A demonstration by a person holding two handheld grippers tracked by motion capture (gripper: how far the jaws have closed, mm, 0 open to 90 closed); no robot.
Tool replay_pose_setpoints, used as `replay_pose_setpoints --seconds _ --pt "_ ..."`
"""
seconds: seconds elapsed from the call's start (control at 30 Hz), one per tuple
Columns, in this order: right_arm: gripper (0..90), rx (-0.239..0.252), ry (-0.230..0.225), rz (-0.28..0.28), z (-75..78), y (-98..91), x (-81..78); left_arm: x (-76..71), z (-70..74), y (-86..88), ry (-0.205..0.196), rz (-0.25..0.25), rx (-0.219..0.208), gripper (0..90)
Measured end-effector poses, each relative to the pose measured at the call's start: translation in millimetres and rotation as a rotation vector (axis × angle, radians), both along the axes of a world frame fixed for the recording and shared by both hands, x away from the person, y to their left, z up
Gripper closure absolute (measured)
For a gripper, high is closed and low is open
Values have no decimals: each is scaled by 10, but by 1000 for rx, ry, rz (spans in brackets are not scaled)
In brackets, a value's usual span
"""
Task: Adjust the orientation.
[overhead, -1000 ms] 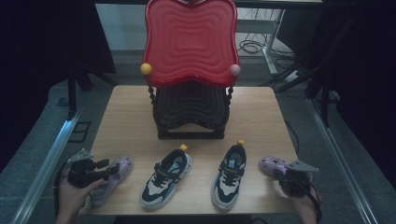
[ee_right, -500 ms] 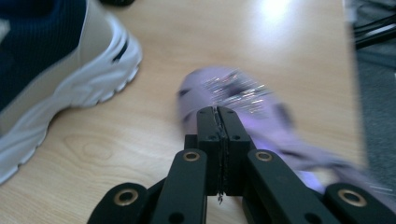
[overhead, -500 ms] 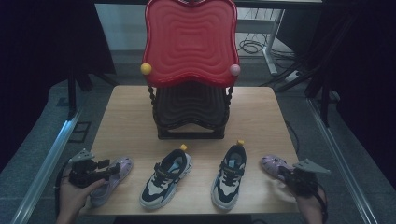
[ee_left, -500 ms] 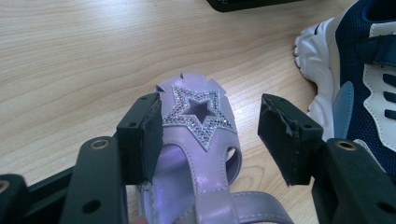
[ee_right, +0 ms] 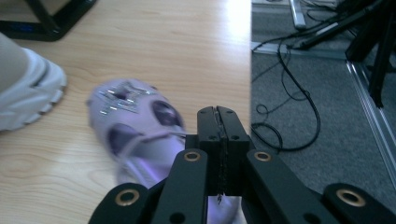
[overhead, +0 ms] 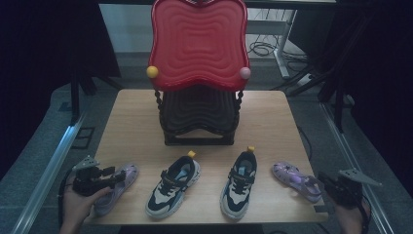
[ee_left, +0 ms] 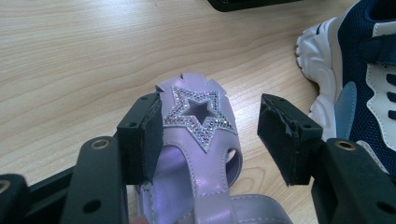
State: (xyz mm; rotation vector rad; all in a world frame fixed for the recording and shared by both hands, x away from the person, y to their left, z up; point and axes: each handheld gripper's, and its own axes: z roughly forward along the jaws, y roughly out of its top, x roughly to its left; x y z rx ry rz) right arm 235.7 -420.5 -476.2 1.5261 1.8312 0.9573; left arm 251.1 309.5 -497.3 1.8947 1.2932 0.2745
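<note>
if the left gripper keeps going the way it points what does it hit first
Probably nothing new: the left gripper already straddles the purple sandal, jaws open. Past its toe lies bare table, then perhaps the black rack.

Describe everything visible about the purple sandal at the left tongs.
The left sandal looks like glossy lilac faux leather, with a rhinestone-edged star cutout over the toe, side openings and a strap across. It lies flat near the table's front left corner. The left tongs straddle it, open; one pad touches its side, the other stands clear.
</note>
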Motion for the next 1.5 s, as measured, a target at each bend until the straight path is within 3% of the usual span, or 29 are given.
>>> replay_pose_setpoints --seconds 0.2,0.27,0.57,0.77,1.13,1.37,1.5 --pt "893 2 35 -8 -143 -123 55 -3 5 14 -1 4 -3 403" --pt "892 15 33 -1 -142 -132 46 -5 7 18 -2 6 -4 403" --pt "891 -9 33 -3 -115 -136 -2 -28 18 51 -7 11 -10 403" --pt "892 -3 64 -7 -182 -202 -17 -12 19 64 -7 14 -10 403" --pt "891 14 75 9 -189 -124 -109 -26 40 101 -15 21 -14 403" --pt "891 10 71 1 -185 -119 -130 -35 50 149 -19 30 -18 403" --pt "880 -17 1 -6 -117 -62 -149 -59 84 172 -28 38 -22 403"
